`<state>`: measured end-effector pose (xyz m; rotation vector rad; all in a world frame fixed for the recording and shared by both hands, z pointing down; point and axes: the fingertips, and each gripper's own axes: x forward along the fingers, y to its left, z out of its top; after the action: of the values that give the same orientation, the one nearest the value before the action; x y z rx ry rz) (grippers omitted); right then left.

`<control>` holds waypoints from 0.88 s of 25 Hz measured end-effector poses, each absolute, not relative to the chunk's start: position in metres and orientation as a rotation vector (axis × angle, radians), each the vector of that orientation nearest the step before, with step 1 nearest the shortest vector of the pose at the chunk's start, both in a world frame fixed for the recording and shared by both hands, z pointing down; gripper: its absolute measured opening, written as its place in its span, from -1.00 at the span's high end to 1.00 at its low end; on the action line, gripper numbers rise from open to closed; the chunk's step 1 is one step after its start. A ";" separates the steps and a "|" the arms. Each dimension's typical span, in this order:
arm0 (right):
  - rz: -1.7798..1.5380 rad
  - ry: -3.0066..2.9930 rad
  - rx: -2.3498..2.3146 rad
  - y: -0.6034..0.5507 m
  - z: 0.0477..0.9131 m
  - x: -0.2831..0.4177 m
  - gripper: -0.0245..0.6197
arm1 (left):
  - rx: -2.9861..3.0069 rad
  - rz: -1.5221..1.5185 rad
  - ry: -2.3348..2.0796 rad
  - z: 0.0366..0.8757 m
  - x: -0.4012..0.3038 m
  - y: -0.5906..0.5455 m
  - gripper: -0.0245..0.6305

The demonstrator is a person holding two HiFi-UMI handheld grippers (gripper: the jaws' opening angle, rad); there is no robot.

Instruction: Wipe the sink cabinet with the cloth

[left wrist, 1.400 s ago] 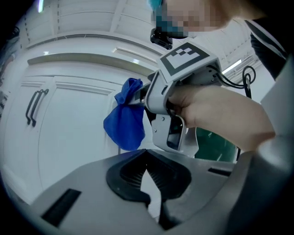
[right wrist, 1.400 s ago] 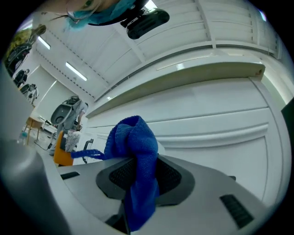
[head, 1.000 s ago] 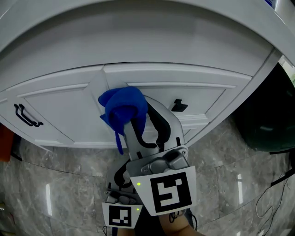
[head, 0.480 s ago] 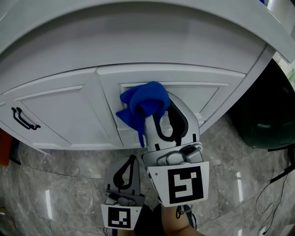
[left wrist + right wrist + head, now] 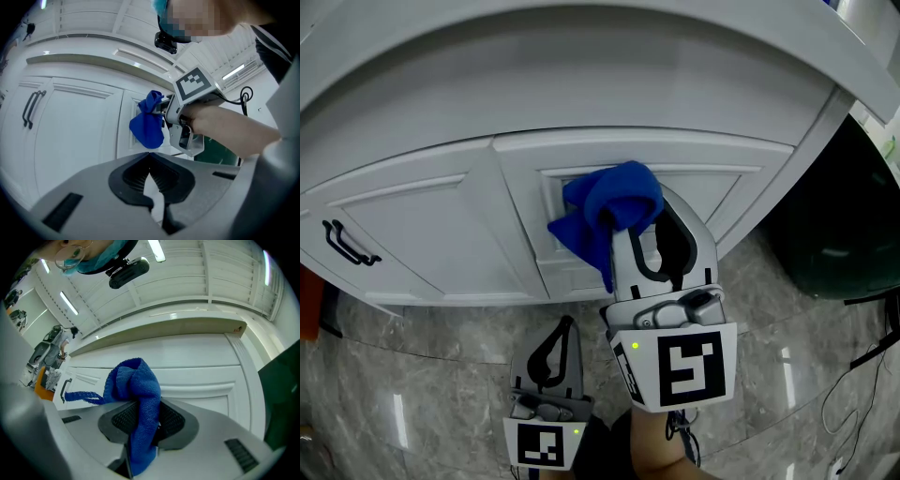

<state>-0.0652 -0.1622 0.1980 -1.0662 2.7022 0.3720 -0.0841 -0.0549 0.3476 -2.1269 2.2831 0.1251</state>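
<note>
A blue cloth (image 5: 614,202) is bunched against the right door of the white sink cabinet (image 5: 422,220), just under the countertop overhang. My right gripper (image 5: 630,225) is shut on the cloth, which hangs down between its jaws in the right gripper view (image 5: 140,399). My left gripper (image 5: 565,325) hangs lower and to the left, above the floor and apart from the cabinet, with its jaws shut and nothing between them. In the left gripper view the cloth (image 5: 147,124) and the right gripper (image 5: 161,107) show against the door.
A black handle (image 5: 352,244) sits on the left door. Grey marble floor tiles (image 5: 441,375) lie below. A dark bin-like object (image 5: 839,244) stands at the right, a red object (image 5: 307,300) at the left edge, and cables (image 5: 862,375) at the lower right.
My right gripper has carried the cloth to the right, from the seam between the doors onto the right door panel. The black knob is now hidden behind it. The left gripper stays low.
</note>
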 end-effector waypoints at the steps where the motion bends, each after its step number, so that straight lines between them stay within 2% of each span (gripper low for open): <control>1: 0.364 2.702 -1.065 -0.163 0.198 -0.064 0.56 | -2.128 0.123 2.280 0.348 -0.084 -0.055 0.93; 22: 0.267 2.616 -1.136 -0.182 0.186 -0.017 0.57 | -2.148 0.128 2.289 0.354 -0.083 -0.061 0.93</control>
<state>-0.0172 -0.1818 0.1865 -1.1355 2.6161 0.2669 -0.0829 -0.0610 0.3544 -2.1481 2.2886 0.1282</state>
